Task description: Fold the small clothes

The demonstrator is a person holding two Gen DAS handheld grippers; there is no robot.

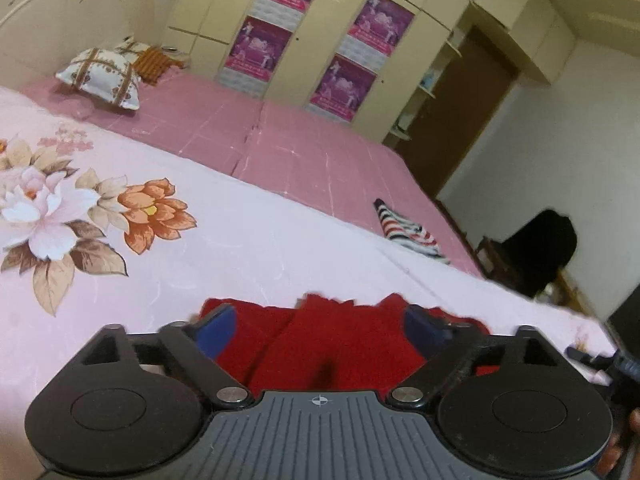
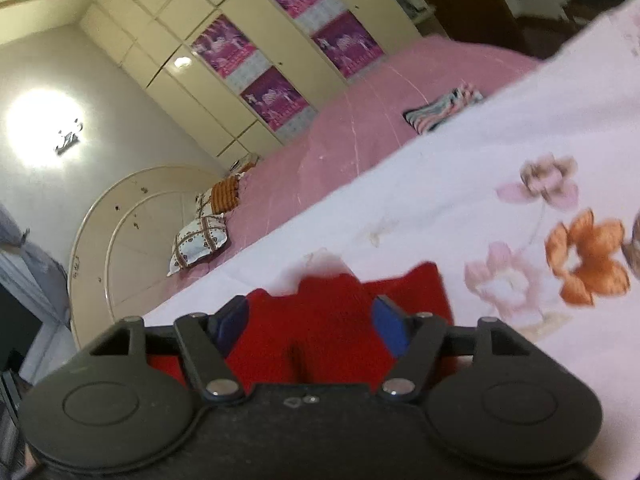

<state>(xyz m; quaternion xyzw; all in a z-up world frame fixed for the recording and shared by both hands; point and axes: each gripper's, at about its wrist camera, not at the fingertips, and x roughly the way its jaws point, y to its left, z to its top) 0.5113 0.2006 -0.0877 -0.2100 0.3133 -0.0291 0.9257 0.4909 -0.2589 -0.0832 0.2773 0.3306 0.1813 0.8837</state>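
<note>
While both views look low across the bed (image 1: 248, 240), the red garment (image 1: 340, 344) lies on the pale floral sheet (image 1: 120, 208) at the bottom centre of each frame. The left hand-held gripper (image 1: 320, 326) has its blue pads spread wide over the red cloth, pinching nothing. The right hand-held gripper (image 2: 312, 326) is likewise spread above the red garment. A striped folded garment (image 1: 408, 232) rests farther off, at the right of the left view, on the pink cover (image 1: 312, 152).

Cream wardrobe (image 1: 320, 40) behind pink bed (image 1: 300, 152)
</note>
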